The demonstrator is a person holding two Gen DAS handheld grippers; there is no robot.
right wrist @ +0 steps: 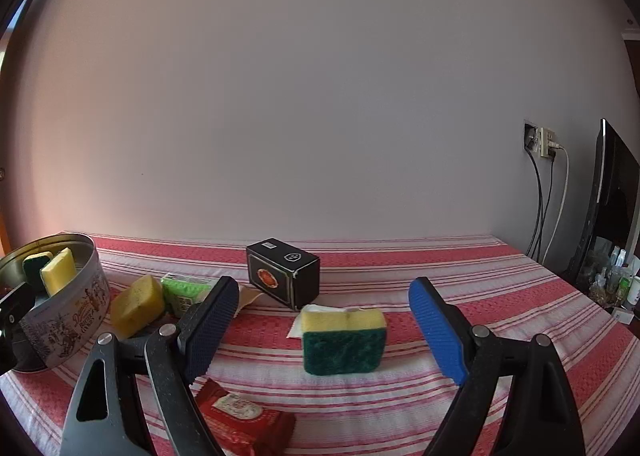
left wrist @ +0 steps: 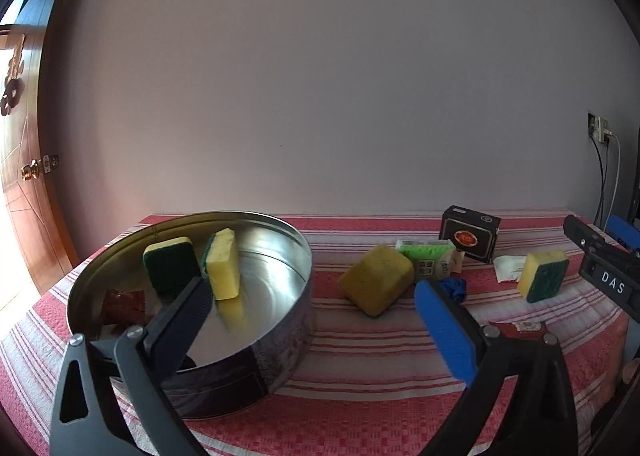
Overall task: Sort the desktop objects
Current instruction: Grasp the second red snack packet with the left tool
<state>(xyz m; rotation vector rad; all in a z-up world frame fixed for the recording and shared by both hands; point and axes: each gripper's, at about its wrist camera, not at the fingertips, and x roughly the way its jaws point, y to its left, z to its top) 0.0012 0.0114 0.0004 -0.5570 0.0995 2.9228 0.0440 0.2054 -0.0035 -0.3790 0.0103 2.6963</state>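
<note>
Here, round tin (left wrist: pixel 256 356) sits at table's (right wrist: pixel 400 256) left end w/ two yellow-green sponges (left wrist: pixel 224 268) inside. Black box (right wrist: pixel 284 276) near back edge; mustard sponge (right wrist: pixel 136 306) beside tin; another scrub sponge (right wrist: pixel 344 340) mid-table. Left gripper (left wrist: pixel 316 320) and right gripper (right wrist: pixel 324 320) fingers both apart, empty.

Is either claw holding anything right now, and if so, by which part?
Nothing is held. The left claw is open beside the tin, and the right claw is open around, but not touching, the sponge.
</note>
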